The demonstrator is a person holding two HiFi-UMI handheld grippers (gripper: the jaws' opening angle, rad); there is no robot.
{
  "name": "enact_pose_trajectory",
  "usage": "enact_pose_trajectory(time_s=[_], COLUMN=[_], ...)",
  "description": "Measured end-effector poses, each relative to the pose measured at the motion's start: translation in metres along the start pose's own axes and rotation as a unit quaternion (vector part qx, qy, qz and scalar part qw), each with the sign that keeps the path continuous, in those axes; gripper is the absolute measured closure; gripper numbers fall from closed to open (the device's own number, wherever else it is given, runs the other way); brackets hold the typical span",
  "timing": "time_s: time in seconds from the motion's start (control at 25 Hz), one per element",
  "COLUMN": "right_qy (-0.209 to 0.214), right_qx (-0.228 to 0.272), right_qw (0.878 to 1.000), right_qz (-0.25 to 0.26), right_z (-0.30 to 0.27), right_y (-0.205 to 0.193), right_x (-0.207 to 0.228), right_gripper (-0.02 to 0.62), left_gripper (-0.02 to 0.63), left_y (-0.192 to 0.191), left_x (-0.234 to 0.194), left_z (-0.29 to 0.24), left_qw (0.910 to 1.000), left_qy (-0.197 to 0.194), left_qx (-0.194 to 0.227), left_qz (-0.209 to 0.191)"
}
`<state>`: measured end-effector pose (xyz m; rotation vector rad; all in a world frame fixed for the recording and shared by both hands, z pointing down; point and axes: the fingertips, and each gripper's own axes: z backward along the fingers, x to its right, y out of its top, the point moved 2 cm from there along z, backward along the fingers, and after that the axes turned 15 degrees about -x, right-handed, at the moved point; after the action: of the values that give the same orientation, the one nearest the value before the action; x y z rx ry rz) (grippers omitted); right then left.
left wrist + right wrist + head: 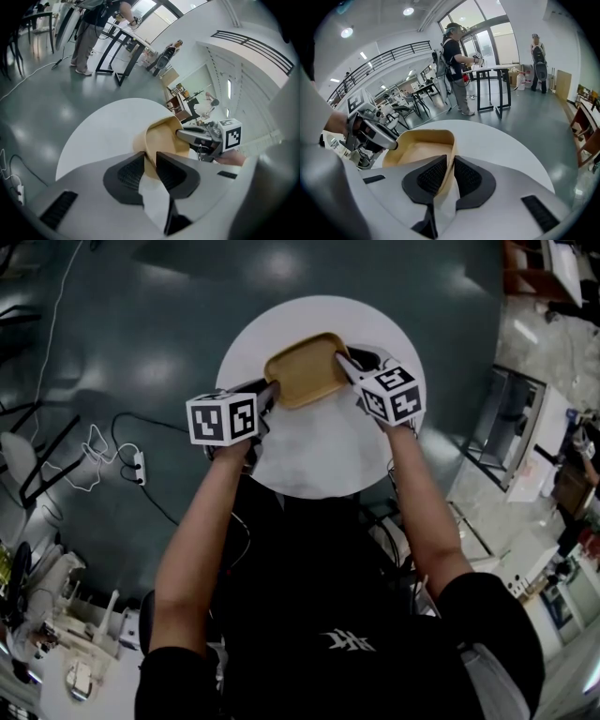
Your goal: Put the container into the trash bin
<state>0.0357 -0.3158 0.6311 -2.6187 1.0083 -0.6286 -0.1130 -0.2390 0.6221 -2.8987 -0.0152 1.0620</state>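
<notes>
Both tongs reach over the round white desk (319, 451), at whose far half the tan container (305, 367) lies. Narrowed onto its wall, the left tongs (270, 395) pinch the left rim and the right tongs (345, 365) pinch the right rim.

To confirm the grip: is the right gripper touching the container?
Touching. In the right gripper view, the right gripper has both pads pressed on the container wall, no gap.
</notes>
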Motion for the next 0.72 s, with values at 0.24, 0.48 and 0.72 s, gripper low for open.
enact_pose_trajectory(time_s=[0.24, 0.48, 0.72], right_qy=[-0.012, -0.024, -0.045], right_qx=[0.004, 0.016, 0.045], right_qw=[1.000, 0.999, 0.997], right_qz=[-0.016, -0.025, -0.038], right_z=[0.006, 0.023, 0.050], right_y=[-0.004, -0.001, 0.004], right_x=[0.001, -0.003, -0.017], right_gripper=[0.533, 0.540, 0.540], left_gripper=[0.550, 0.569, 0.572], left_y=[-0.001, 0.003, 0.008], left_x=[0.005, 0.014, 0.029], left_z=[0.002, 0.013, 0.036], left_qw=[0.9994, 0.9994, 0.9994], left_qy=[-0.025, -0.029, -0.032], left_qx=[0.000, 0.001, 0.004], left_qz=[0.025, 0.021, -0.011])
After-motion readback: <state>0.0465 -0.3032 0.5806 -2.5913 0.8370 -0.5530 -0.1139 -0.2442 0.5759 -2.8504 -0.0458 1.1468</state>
